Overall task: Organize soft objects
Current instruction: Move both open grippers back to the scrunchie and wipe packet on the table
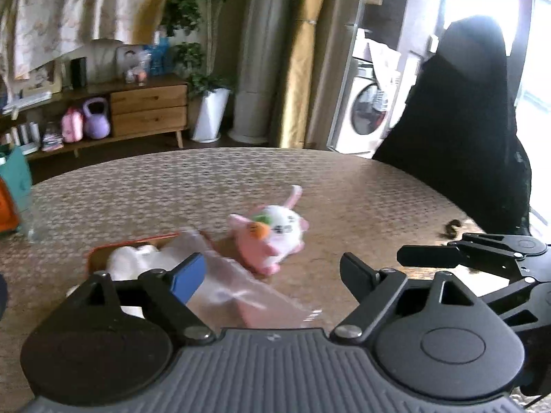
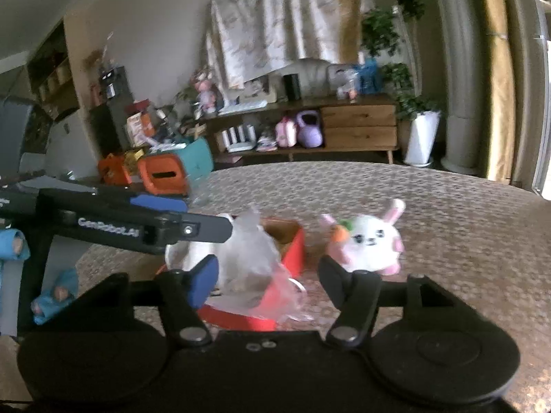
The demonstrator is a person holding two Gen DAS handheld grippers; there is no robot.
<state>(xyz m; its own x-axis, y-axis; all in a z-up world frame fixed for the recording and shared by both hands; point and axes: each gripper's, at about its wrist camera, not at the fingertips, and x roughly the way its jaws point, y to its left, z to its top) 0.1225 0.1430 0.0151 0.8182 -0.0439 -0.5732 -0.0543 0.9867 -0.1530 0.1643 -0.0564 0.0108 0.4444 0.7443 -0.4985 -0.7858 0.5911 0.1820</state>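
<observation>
Two claws stand open, empty. Left wrist view: left claw (image 1: pixel 272 275) hovers over a clear bag (image 1: pixel 237 285) draped from the red box (image 1: pixel 103 253); plush rabbit (image 1: pixel 275 234) lies just beyond on the surface (image 1: pixel 361 189). Right wrist view: right claw (image 2: pixel 268 275) frames the same bag (image 2: pixel 248 258), likely just released for packing.

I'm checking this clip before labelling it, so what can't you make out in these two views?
- White soft item in the red box: the clear plastic bag and jaws cover it in both views.
- Bunny plush: motion-blurred in the left view.
- Dark scrap on the table: too small to identify, left view.
</observation>
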